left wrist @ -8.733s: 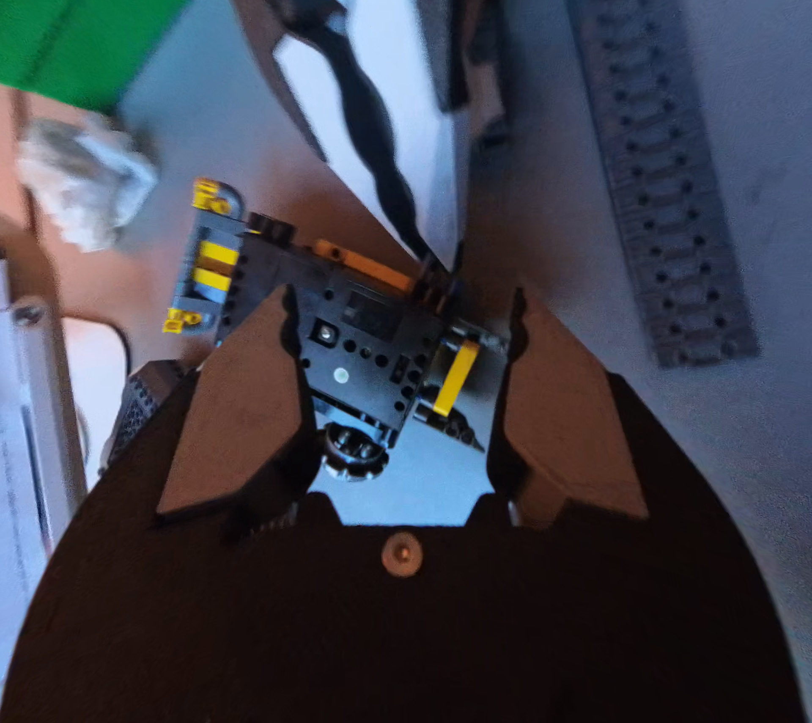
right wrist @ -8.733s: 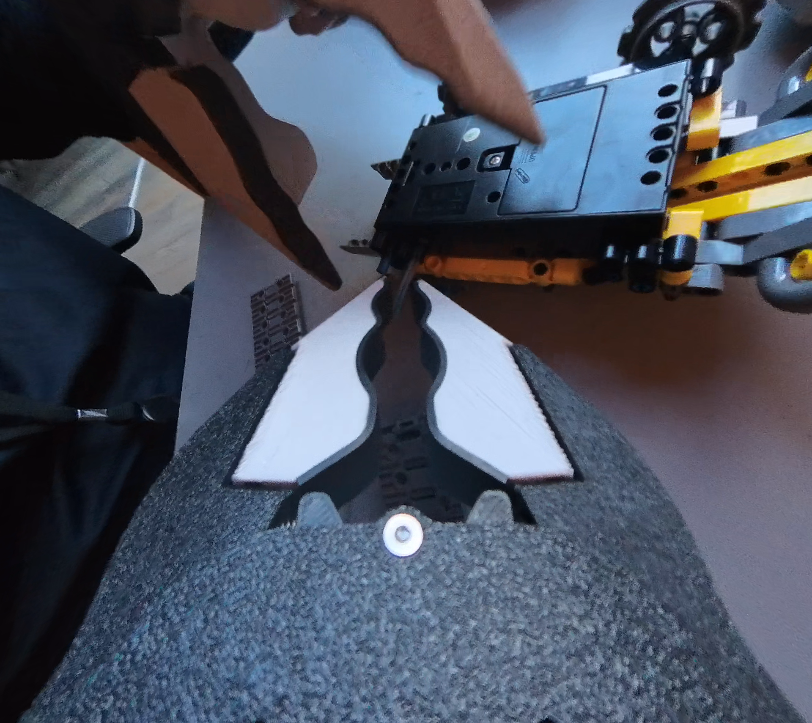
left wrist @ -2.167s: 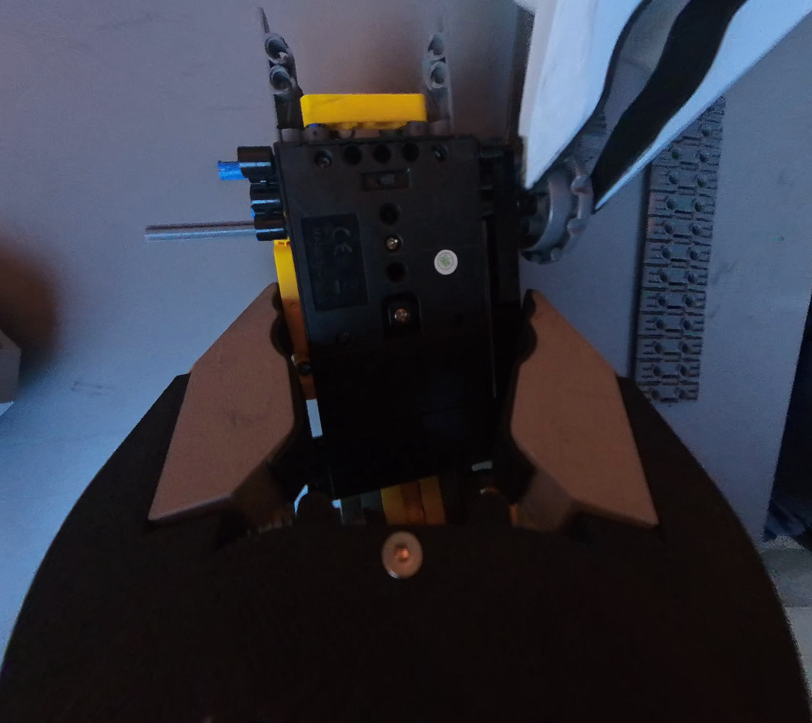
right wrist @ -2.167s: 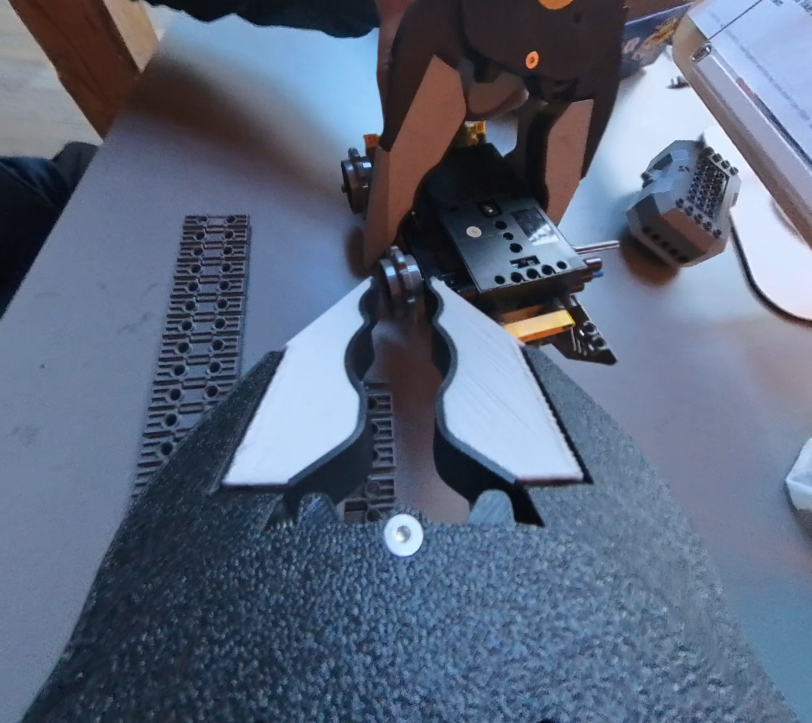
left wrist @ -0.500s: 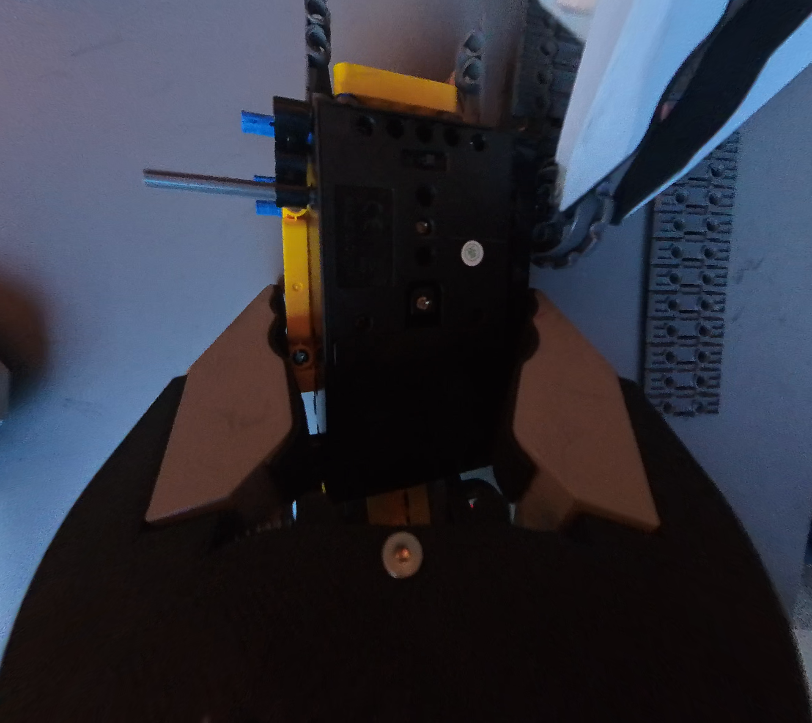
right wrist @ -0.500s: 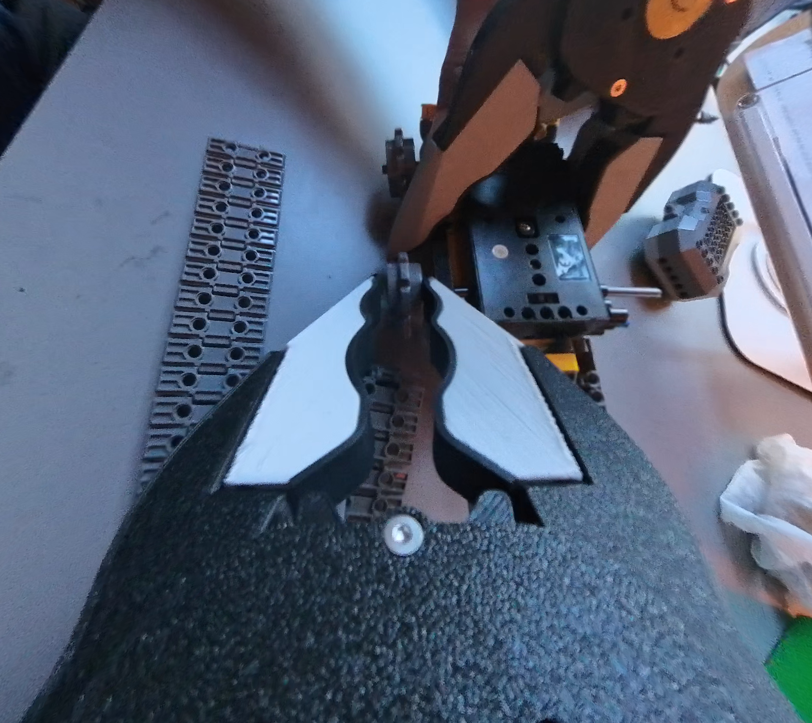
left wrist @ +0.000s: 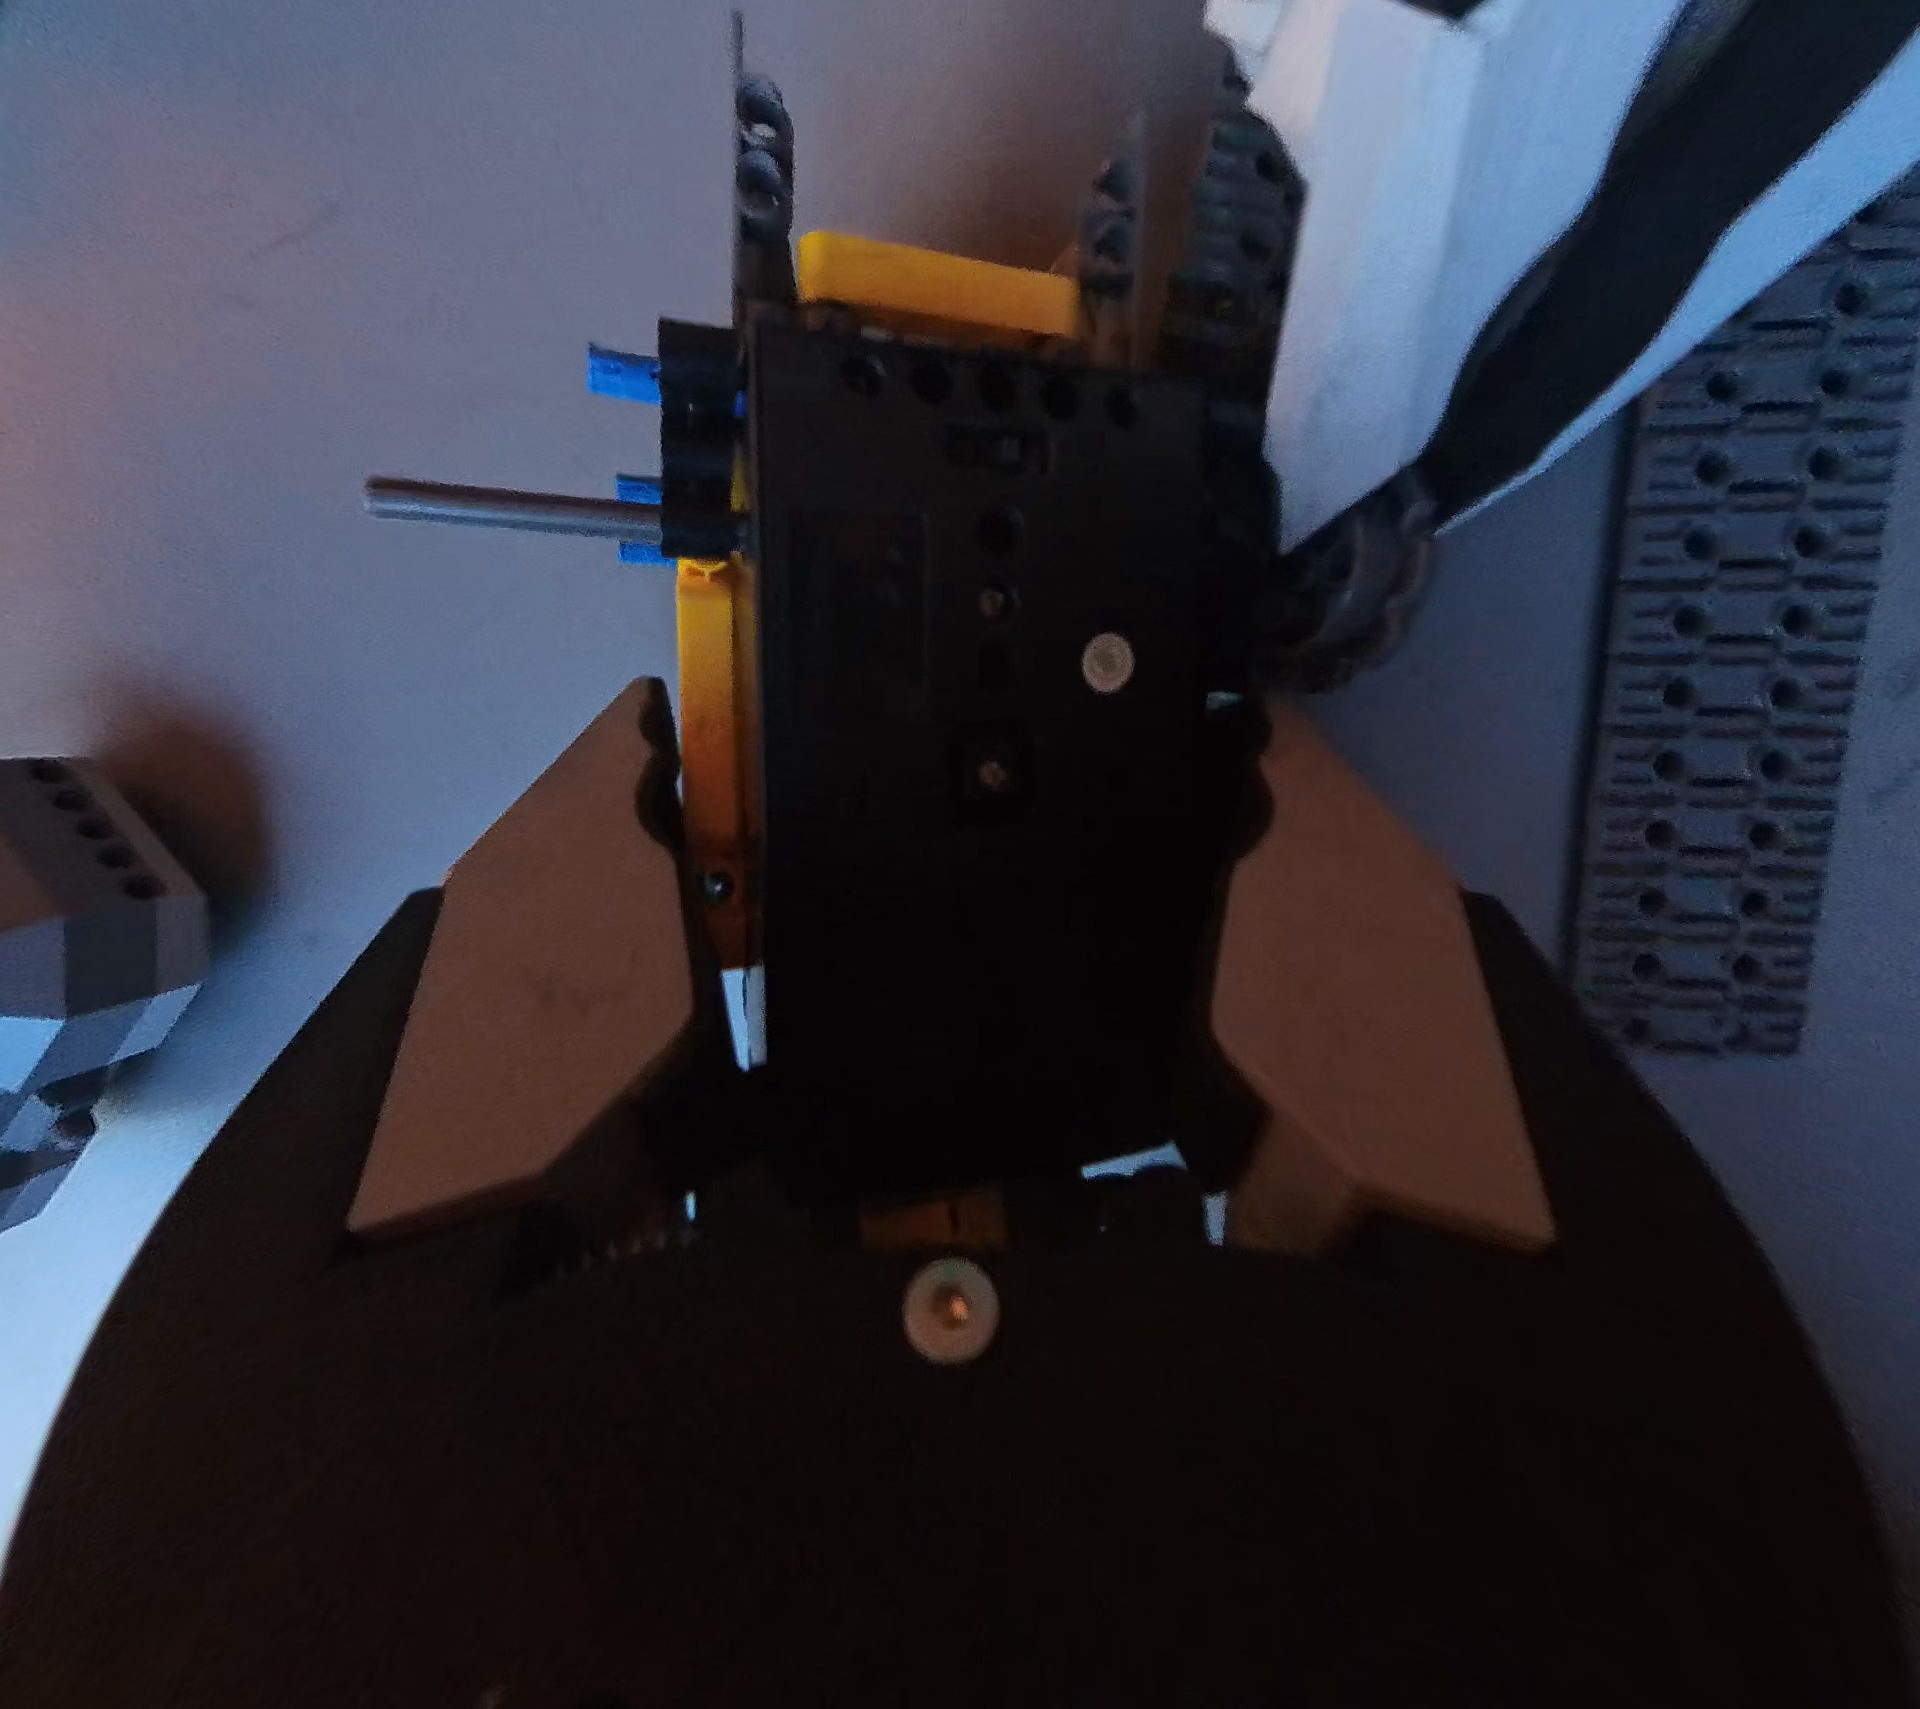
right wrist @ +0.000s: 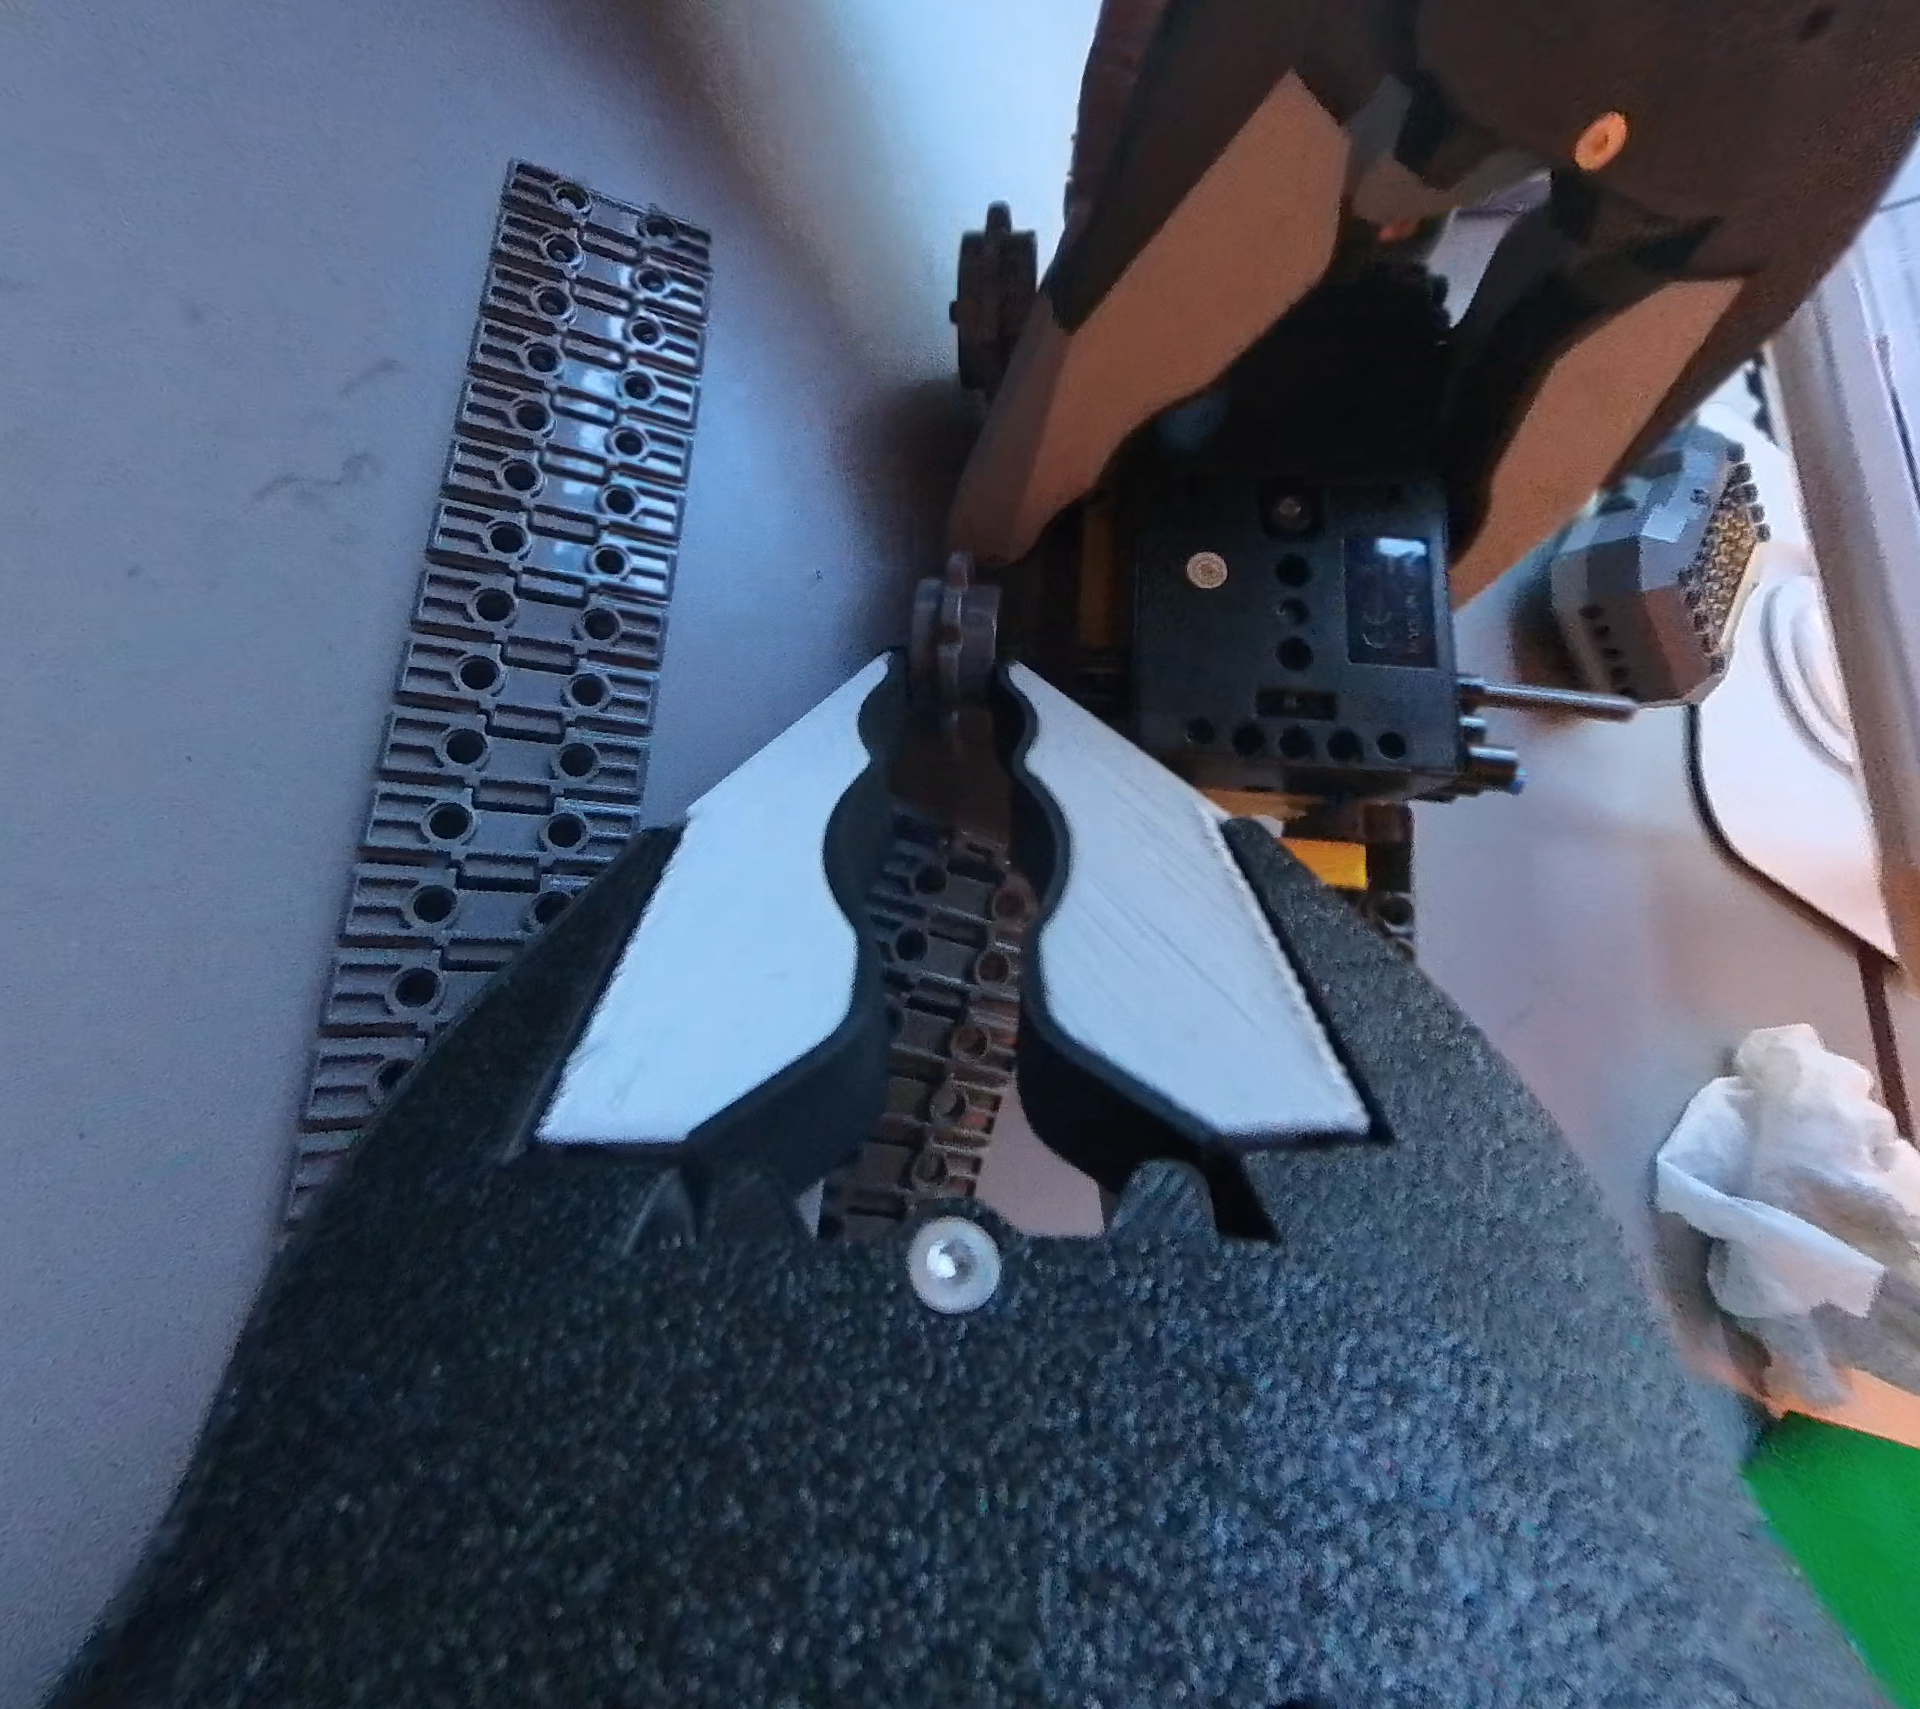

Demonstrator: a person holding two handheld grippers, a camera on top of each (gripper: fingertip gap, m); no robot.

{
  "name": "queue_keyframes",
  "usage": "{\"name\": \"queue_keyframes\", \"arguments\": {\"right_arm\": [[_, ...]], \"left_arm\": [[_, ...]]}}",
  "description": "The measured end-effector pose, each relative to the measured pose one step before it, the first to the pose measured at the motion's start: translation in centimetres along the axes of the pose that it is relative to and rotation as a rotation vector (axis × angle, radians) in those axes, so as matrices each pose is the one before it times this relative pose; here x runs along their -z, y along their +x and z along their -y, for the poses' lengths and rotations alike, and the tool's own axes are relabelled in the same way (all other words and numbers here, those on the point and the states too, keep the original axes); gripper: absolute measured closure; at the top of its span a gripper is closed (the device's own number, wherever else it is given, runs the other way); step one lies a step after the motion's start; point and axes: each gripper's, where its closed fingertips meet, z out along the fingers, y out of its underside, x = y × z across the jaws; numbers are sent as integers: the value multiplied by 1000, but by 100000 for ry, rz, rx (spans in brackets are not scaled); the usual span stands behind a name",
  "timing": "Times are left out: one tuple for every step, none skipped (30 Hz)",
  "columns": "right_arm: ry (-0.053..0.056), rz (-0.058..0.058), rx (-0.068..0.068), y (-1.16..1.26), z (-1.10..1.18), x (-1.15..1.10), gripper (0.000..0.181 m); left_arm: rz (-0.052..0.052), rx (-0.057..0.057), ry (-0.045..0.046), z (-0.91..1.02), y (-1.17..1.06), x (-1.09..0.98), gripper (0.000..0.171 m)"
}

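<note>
the left gripper (left wrist: 951,724) is clamping the black and yellow brick model (left wrist: 997,703) on the grey table (left wrist: 364,101). only the right wrist view is showing the right gripper (right wrist: 948,672) pinching a dark sprocket wheel (right wrist: 951,620) at the model's side, a track strip (right wrist: 540,579) and crumpled tissue (right wrist: 1808,1181). the model's label is too blurred to read.
</note>
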Motion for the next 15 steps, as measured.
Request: {"name": "queue_keyframes", "arguments": {"right_arm": [[-1212,-681,425,78,-51,6,170],[-1342,-710,-619,147,-78,-22,169],[-1572,-496,-1490,174,-89,-27,169],[-1524,549,-2098,68,-76,-6,170],[-1094,1643,-2738,-28,-42,19,170],[-489,1626,-2152,-48,-30,25,170],[-148,1282,-754,-59,-51,11,171],[-181,1559,-1253,-49,-15,26,171],[-10,1811,-2728,-36,27,10,171],[453,1205,-2939,-31,2,8,171],[855,220,-2330,-41,-4,-6,171],[837,-409,-1544,-68,-23,5,171],[491,-37,-796,-147,-5,34,171],[12,413,-251,-166,-6,39,171],[-228,290,-222,-91,-5,30,171]], "left_arm": [[-1274,1640,-1742,-126,-46,-87,66],[-171,1514,17,-41,-109,-36,66],[806,2395,-145,-70,-165,13,66],[901,1152,26,-14,-62,25,66],[813,290,389,23,-11,35,67],[258,312,340,12,2,14,67],[65,116,604,41,18,10,67],[149,372,9,1,5,-1,67],[175,160,182,3,0,19,67],[20,433,393,-5,-2,-5,68],[313,182,304,1,15,22,68],[532,-370,405,26,31,30,68],[-454,-19,150,25,126,-17,68],[-661,-243,-310,8,179,-23,68],[-216,-237,17,31,79,-8,68]]}}
